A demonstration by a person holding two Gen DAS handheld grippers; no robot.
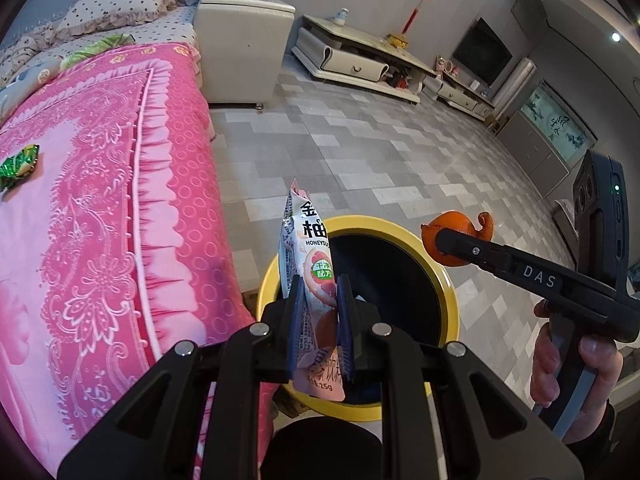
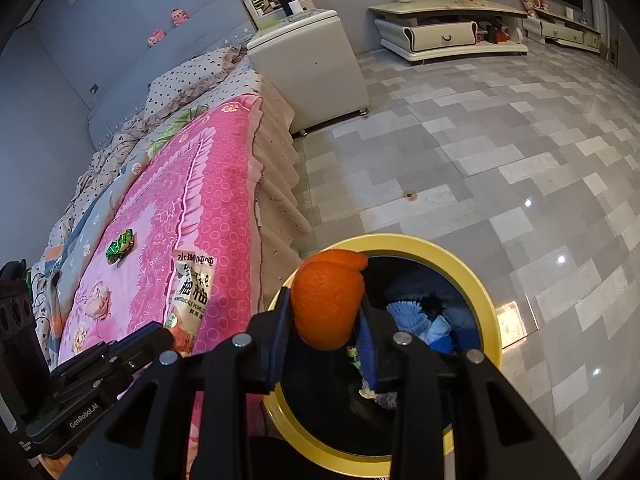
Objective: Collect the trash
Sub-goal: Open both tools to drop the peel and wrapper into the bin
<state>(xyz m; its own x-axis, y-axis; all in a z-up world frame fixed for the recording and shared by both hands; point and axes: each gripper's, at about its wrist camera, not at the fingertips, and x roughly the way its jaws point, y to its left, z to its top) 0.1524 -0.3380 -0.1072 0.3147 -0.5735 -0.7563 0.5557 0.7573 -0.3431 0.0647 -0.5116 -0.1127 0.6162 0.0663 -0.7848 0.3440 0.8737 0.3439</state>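
My left gripper (image 1: 320, 300) is shut on a pink and white snack wrapper (image 1: 308, 248) and holds it upright over the near left rim of a yellow-rimmed trash bin (image 1: 444, 280). My right gripper (image 2: 326, 316) is shut on an orange peel (image 2: 326, 300) and holds it over the left rim of the same bin (image 2: 486, 300). In the left wrist view the right gripper (image 1: 440, 242) with the peel (image 1: 456, 224) hangs just above the bin's right rim. The wrapper (image 2: 192, 280) and left gripper (image 2: 132, 344) show at the left in the right wrist view. A green crumpled wrapper (image 1: 18, 166) lies on the pink bedspread (image 1: 100, 220); it also shows in the right wrist view (image 2: 120, 246).
The bin holds blue cloth-like items (image 2: 420, 320). The bed (image 2: 180, 200) runs along the left, right beside the bin. A white nightstand (image 1: 244, 40) and a low TV cabinet (image 1: 360, 60) stand farther back. Grey tiled floor (image 2: 480, 160) lies to the right.
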